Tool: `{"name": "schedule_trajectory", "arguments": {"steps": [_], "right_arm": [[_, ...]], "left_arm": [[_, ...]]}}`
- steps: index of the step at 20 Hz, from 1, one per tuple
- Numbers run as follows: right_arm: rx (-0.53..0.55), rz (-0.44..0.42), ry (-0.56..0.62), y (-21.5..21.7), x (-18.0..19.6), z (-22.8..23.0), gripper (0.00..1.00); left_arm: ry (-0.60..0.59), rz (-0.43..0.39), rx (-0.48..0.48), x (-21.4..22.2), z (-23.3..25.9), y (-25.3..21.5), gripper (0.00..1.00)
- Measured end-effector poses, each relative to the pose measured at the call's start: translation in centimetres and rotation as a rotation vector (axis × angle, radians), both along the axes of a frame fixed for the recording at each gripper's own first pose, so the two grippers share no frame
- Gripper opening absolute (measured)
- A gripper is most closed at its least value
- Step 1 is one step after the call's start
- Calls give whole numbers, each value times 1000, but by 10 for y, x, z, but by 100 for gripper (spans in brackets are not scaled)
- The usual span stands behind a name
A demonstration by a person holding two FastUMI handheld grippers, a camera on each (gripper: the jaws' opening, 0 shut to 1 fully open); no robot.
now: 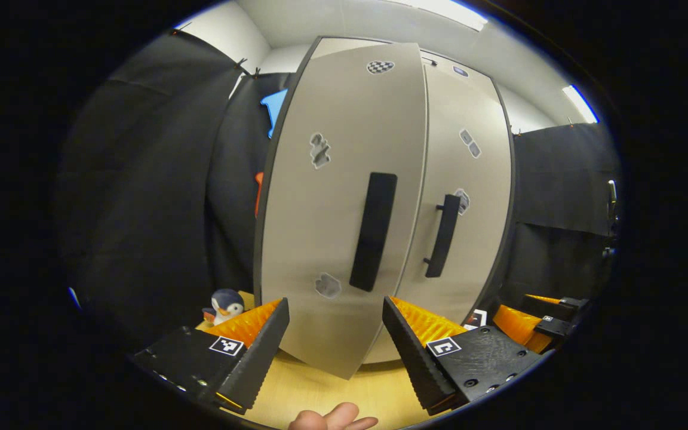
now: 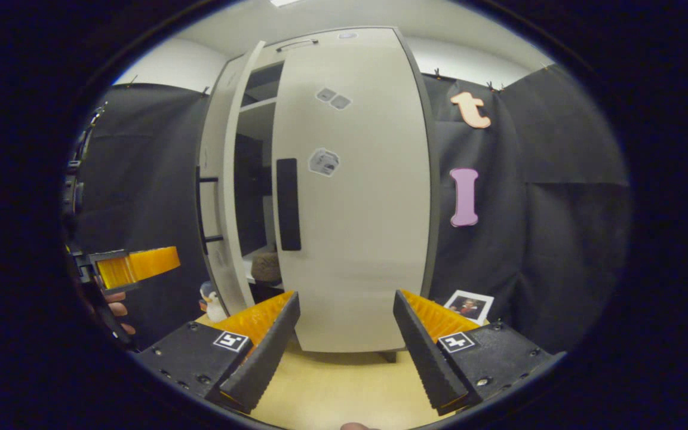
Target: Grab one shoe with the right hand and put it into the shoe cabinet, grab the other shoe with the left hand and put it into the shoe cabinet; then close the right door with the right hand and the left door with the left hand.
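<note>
- Nearest in the left gripper view, my left tool has its two fingers spread apart with nothing between them, over the pale wood counter.
- Straight ahead at 12 o'clock stands the shoe cabinet; its left door hangs partly open toward me, black handle facing me.
- At 1 o'clock the right door sits flush against the cabinet.
- At 4 o'clock my right tool shows low, beside the cabinet.
- My right tool is also spread apart and empty.
- Through the gap at 11 o'clock, one shoe rests on a shelf inside; I cannot see the other.
- A toy penguin stands at 9 o'clock by the open door.
</note>
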State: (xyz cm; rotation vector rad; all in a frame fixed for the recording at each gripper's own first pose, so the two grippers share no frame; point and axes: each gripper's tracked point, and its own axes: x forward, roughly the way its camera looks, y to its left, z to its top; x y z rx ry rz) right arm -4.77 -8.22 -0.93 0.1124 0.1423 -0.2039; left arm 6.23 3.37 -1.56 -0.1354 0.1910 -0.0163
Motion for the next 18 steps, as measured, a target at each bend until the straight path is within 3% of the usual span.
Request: {"name": "schedule_trajectory", "arguments": {"steps": [2,6,12,18], "right_arm": [[52,-3,9,1,0,-3,100],[7,-24,-2,-3,-4,2,100],[-8,0,23,5,-9,-5,100],[-17,15,38,12,-11,-8,100]], "left_arm": [[-31,-21,28,-1,10,-2,95],[-32,-56,43,-3,4,-13,95],[-2,-7,1,-8,-3,-1,95],[16,2,22,-16,-9,0,95]]}}
